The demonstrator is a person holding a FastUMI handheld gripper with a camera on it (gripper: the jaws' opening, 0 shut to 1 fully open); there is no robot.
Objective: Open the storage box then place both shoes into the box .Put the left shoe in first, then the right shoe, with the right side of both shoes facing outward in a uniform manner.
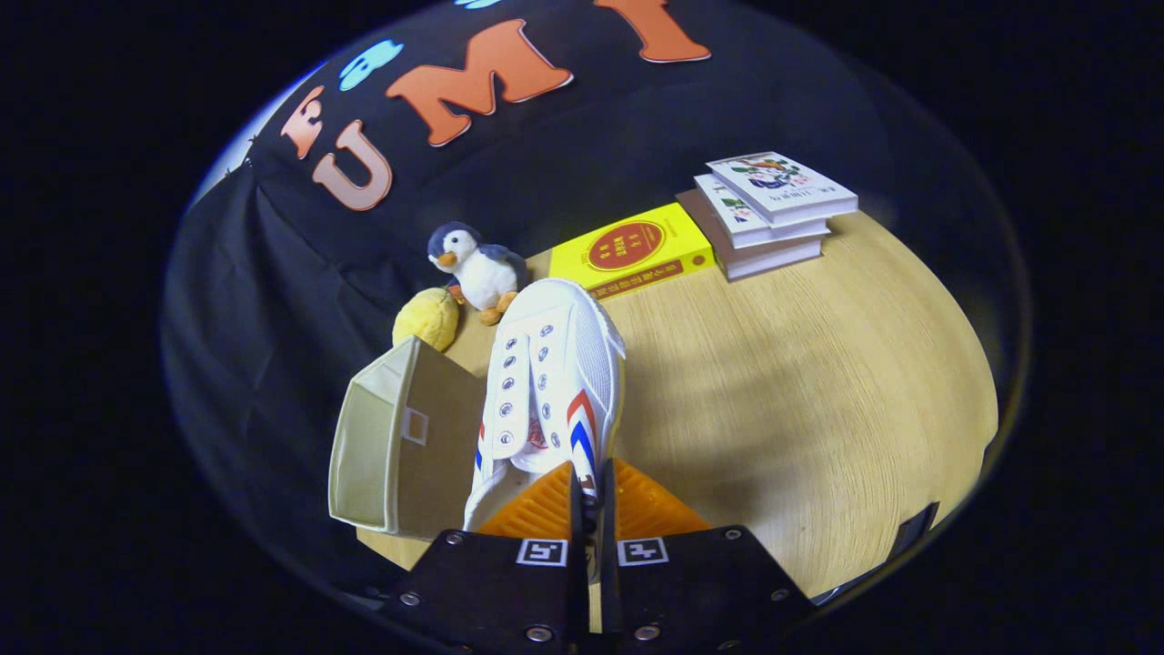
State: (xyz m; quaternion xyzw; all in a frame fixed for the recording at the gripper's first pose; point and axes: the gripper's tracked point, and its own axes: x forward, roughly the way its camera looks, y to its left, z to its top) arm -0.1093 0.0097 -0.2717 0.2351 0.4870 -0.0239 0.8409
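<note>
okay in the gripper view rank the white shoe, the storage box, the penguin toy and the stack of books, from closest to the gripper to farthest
1. White shoe: pinched between the fingers of the gripper.
2. Storage box: open, just left of the shoe.
3. Penguin toy: beyond the box, by the wall.
4. Stack of books: far right of the table.

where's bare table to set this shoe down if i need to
The gripper is shut on the white shoe. Free: wide bare table beside the shoe, before the books. Crowded: storage box, penguin, yellow toy.
</note>
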